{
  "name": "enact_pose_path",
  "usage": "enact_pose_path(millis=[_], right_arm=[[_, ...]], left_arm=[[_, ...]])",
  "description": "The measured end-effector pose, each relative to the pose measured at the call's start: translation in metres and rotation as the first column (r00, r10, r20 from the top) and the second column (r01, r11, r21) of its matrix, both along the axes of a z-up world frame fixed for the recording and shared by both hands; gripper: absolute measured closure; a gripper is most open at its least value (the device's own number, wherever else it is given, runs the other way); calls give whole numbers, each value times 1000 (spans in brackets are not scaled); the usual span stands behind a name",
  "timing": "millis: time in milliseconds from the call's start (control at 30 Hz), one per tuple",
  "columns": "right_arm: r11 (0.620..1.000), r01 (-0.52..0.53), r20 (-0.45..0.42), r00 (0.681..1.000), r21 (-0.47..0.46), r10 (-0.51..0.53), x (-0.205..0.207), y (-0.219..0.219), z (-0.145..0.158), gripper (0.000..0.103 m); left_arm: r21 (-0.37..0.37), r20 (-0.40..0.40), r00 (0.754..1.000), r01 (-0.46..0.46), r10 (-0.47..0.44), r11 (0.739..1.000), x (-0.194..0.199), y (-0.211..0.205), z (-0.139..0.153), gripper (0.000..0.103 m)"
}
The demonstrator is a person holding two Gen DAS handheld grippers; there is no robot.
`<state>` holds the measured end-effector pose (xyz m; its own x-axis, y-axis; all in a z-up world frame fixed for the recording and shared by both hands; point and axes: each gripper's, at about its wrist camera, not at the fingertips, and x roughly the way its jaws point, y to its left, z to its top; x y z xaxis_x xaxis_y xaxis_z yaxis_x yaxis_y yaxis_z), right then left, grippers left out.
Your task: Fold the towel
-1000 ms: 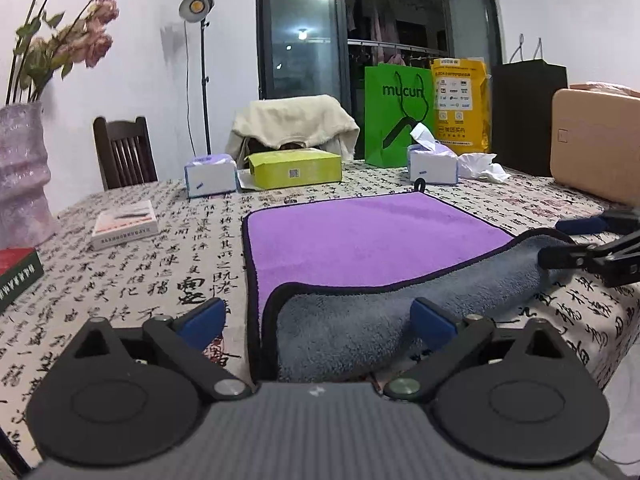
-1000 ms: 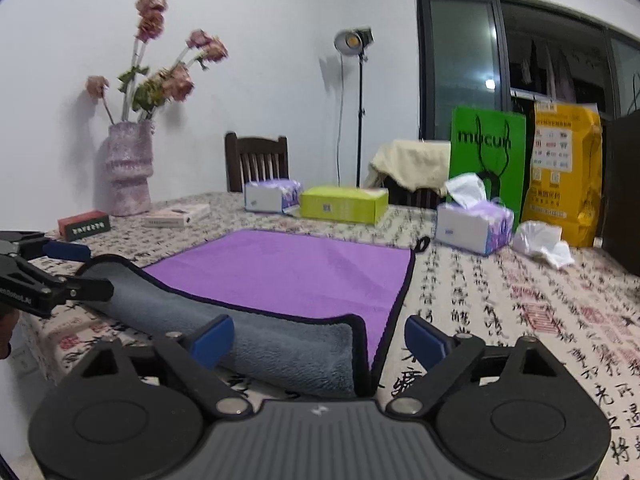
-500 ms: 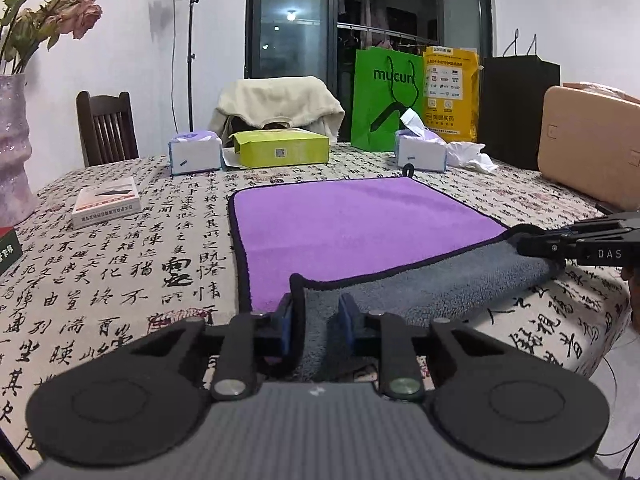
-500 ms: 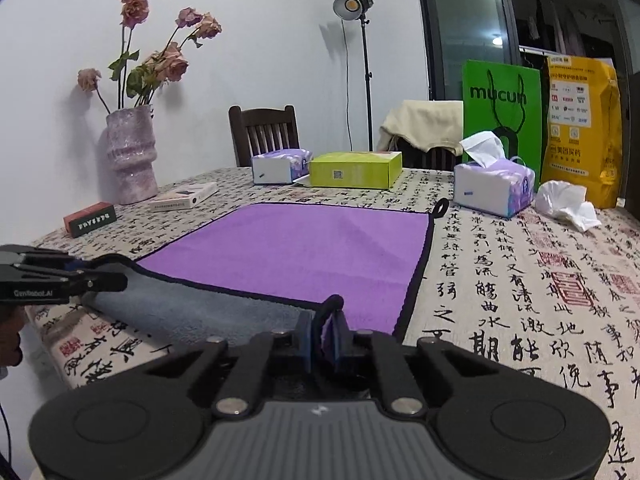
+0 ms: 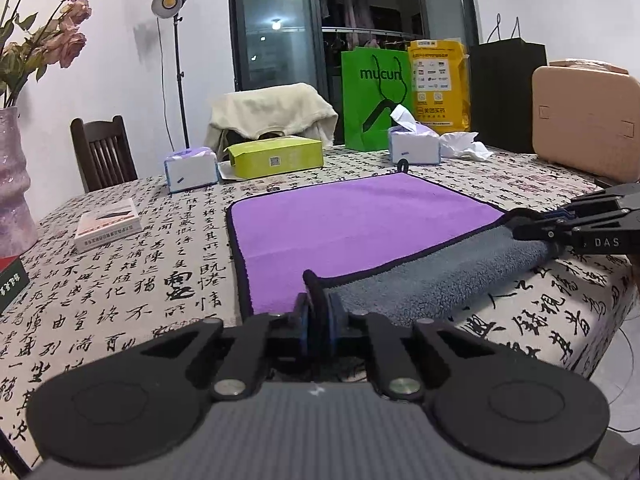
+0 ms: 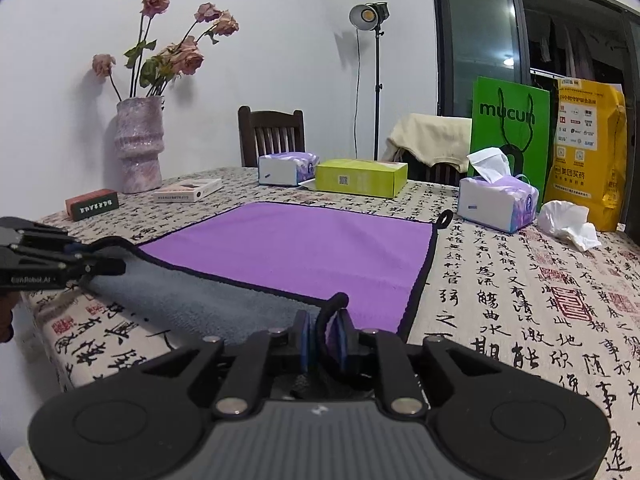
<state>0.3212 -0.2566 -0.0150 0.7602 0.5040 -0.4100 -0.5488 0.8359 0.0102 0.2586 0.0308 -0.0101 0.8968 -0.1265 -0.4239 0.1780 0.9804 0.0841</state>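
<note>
Now clamped, left gripper (image 5: 318, 320) and right gripper (image 6: 323, 334), on the towel's (image 5: 360, 224) near corners, fold begun. Next, probably carry both forward to the far edge, level and together

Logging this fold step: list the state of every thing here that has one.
towel: purple side up, near edge turned over, grey showing
left gripper: shut on towel corner
right gripper: shut on towel corner
tissue box: open, tissue sticking out
studio lamp: lit
</note>
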Motion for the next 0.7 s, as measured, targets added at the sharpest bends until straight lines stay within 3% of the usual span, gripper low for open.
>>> enact_pose_path(millis=[133, 267, 433, 700], right_arm=[[1000, 15, -17, 1000, -12, -15, 2, 2, 2, 91], [1000, 22, -28, 999, -9, -23, 5, 2, 2, 91], [999, 34, 6, 999, -27, -34, -1, 3, 3, 99], [998, 63, 54, 997, -21, -62, -11, -3, 17, 99]], left_arm=[[-59, -35, 999, -21, 19, 998, 4, 7, 2, 93], [-50, -26, 999, -30, 29, 998, 3, 8, 1, 96], [-42, -7, 999, -39, 39, 998, -2, 6, 7, 98], [-15, 25, 1000, -14, 14, 1000, -3, 7, 23, 98]])
